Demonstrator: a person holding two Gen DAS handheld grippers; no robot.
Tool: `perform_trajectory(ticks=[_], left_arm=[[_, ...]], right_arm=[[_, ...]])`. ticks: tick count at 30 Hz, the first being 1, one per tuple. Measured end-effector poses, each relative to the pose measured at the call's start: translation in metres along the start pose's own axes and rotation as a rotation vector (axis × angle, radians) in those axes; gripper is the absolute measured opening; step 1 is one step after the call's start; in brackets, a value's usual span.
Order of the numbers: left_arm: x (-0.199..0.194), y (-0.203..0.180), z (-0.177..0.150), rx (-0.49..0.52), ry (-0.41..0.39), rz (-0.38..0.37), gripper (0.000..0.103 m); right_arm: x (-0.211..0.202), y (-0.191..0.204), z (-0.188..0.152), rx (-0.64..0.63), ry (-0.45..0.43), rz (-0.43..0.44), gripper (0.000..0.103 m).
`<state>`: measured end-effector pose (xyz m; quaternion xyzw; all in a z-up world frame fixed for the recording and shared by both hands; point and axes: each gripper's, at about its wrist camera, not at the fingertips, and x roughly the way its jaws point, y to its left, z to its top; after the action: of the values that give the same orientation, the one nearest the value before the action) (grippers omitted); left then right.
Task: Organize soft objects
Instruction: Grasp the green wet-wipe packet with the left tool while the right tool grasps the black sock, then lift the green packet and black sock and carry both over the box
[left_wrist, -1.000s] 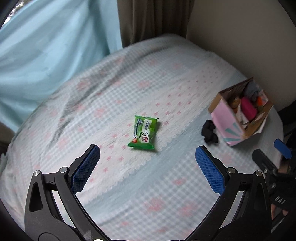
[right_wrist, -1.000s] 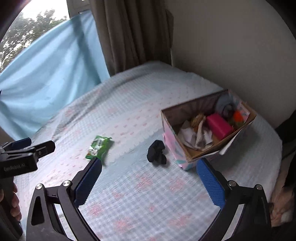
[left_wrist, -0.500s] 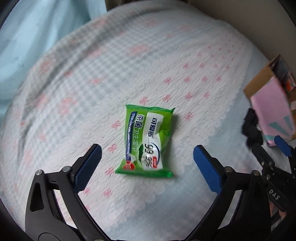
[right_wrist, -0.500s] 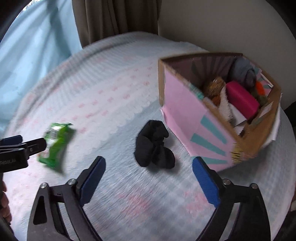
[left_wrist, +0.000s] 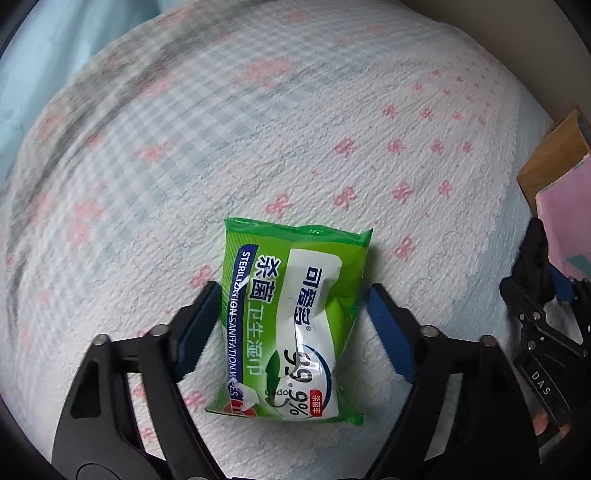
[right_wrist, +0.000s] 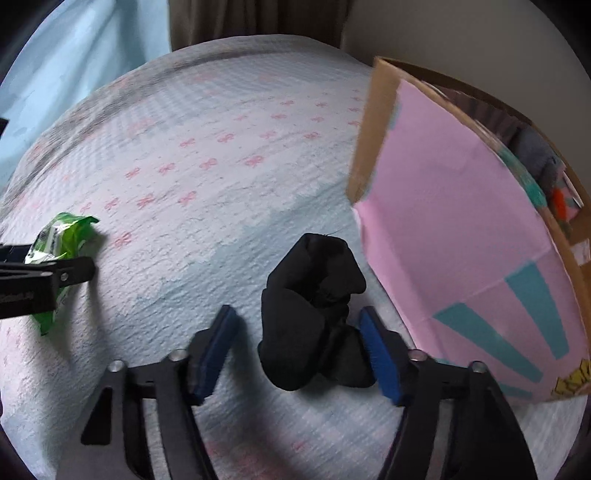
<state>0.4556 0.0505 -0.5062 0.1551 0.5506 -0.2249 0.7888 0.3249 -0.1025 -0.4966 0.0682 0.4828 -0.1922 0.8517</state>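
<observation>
Here, glossy green wipes pack (left_wrist: 291, 321), crumpled black socks (right_wrist: 314, 314)

Soft daylight, blurred fisheye edges, faint shadows.

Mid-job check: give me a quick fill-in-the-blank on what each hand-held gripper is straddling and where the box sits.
1. The left hand-held gripper is closing around a ____ wipes pack.
2. The right hand-held gripper is closing around a bundle of ____ cloth.
3. The cardboard box has a ____ front panel.
4. Everything rests on a ____.

Missing words: green; black; pink; bed
</observation>
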Motion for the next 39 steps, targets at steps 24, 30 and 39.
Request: perform_trajectory(ticks=[24, 30, 39], left_arm=[[-0.140, -0.014, -0.003, -0.050, -0.141, -0.002, 0.037], [-0.221, -0.022, -0.020, -0.123, -0.217, 0.009, 0.037], [-0.321, -0.060, -0.038, -0.189, -0.338, 0.017, 0.037]], right_arm=[[-0.100, 0.000, 0.040, -0.022, -0.116, 0.134, 0.022], [-0.167, -0.014, 0.047, -0.024, -0.182, 0.160, 0.022], [-0.263, -0.051, 0.056, -0.034, -0.234, 0.213, 0.022]])
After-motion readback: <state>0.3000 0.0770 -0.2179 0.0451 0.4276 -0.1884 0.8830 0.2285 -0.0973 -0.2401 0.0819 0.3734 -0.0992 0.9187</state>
